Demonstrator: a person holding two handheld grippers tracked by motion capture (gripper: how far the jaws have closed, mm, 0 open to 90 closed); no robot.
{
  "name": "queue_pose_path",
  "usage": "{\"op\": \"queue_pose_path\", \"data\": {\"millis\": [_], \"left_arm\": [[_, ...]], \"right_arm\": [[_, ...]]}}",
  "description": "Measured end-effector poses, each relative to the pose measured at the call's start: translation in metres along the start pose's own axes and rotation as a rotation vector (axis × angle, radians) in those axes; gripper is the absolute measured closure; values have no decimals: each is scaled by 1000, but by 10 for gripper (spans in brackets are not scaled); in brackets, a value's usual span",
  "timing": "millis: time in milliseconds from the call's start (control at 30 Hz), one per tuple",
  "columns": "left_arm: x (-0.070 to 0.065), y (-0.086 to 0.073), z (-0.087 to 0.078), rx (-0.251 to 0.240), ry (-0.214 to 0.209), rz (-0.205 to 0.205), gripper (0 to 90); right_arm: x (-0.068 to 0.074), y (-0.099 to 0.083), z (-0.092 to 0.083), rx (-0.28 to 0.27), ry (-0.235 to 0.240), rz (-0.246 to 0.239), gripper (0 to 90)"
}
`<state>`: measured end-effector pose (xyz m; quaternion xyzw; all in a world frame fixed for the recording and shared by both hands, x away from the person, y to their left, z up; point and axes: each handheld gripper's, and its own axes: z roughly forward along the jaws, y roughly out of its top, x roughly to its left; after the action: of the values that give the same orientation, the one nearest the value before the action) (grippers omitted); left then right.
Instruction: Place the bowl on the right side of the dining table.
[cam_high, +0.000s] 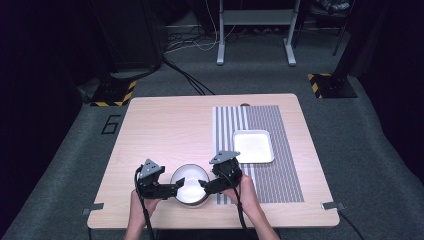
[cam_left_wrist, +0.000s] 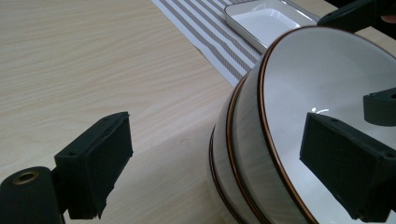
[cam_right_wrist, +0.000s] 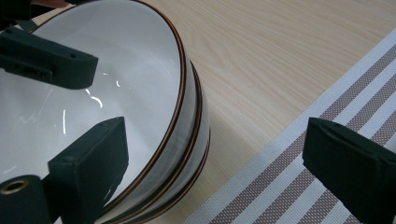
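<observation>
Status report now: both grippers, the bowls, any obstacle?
Left gripper open, straddling rim of stacked bowls. Right gripper open, straddling opposite rim. White tray on striped mat, apart from bowls. No obstacle seen.

Stacked round ceramic bowls (cam_high: 190, 184) between both grippers: glossy white inside and out, thin brown rim line on each (three rims countable in right gripper view). Left gripper (cam_high: 176, 188) and right gripper (cam_high: 202, 186): matte black jaws, grey three-cornered top plates. Rectangular shallow tray (cam_high: 254, 146) beyond right gripper: plain white. Woven placemat (cam_high: 280, 175) under right gripper: grey-brown and white stripes. Wooden table (cam_high: 160, 130): pale beige, fine grain.
</observation>
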<state>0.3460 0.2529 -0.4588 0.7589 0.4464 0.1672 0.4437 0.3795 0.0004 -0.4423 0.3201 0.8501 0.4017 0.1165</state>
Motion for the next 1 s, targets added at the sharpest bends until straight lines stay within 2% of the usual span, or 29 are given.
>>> {"op": "queue_pose_path", "data": {"millis": [233,300,433,533,700,1000], "left_arm": [[-5,-6,9,28,-7,16,91],[-5,-6,10,26,-24,15,91],[-5,-8,11,21,-37,6,90],[-7,-8,11,28,-35,21,89],[-10,-12,12,30,-53,26,87],[-13,-14,14,43,-76,44,107]], "right_arm": [[2,-3,7,-3,-2,-4,108],[3,-4,10,4,-5,-6,122],[4,-6,11,-3,8,-6,143],[4,-7,10,-9,19,-11,154],[3,-10,15,-2,44,13,175],[5,-13,19,4,64,24,302]]}}
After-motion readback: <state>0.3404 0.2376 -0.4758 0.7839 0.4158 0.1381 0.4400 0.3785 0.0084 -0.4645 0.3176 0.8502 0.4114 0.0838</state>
